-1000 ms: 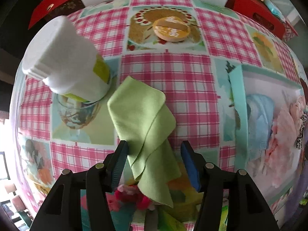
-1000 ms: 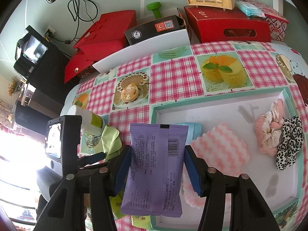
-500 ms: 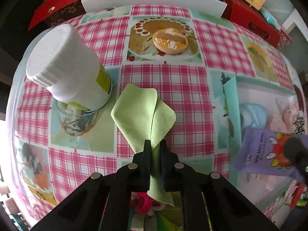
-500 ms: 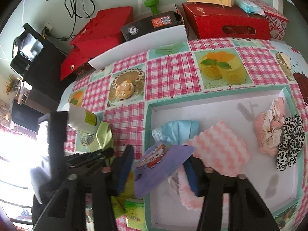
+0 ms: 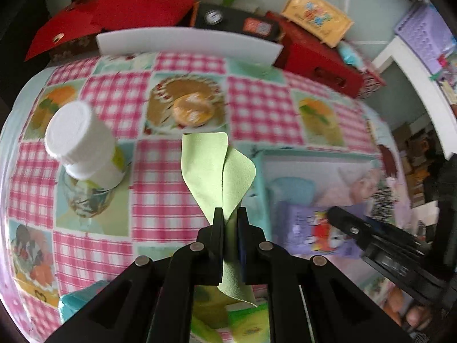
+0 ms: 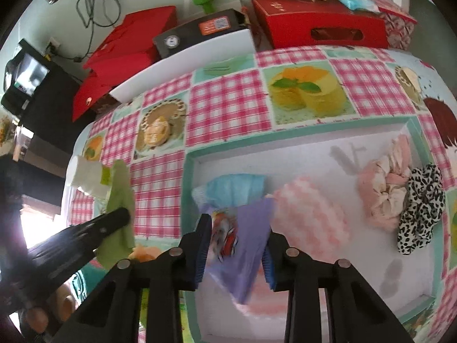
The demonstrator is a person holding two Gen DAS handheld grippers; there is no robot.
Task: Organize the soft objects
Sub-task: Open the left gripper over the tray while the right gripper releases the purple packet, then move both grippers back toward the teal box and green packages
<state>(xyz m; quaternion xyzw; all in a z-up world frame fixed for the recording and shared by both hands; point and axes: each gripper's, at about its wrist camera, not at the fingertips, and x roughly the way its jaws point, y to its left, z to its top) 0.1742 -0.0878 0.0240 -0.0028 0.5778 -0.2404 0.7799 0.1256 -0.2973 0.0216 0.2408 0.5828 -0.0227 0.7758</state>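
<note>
My left gripper (image 5: 229,214) is shut on a light green cloth (image 5: 217,168), which hangs lifted above the checked tablecloth; it also shows in the right wrist view (image 6: 120,197). My right gripper (image 6: 237,240) stands open over the teal-rimmed white tray (image 6: 314,137), with a purple packet (image 6: 245,243) lying tilted between its fingers; whether they touch it I cannot tell. The tray holds a blue cloth (image 6: 234,185), a pink wavy cloth (image 6: 308,214), a pink scrunchie (image 6: 382,188) and a leopard scrunchie (image 6: 422,200).
A white bottle (image 5: 82,148) stands on the table at the left. A white board (image 5: 185,43), red boxes (image 6: 317,23) and a black box (image 6: 197,31) line the far edge. Colourful items lie under my grippers at the near edge.
My left gripper closed on the green cloth and lifted it up and to the right. My right gripper opened, and the purple packet tipped down into the tray.
</note>
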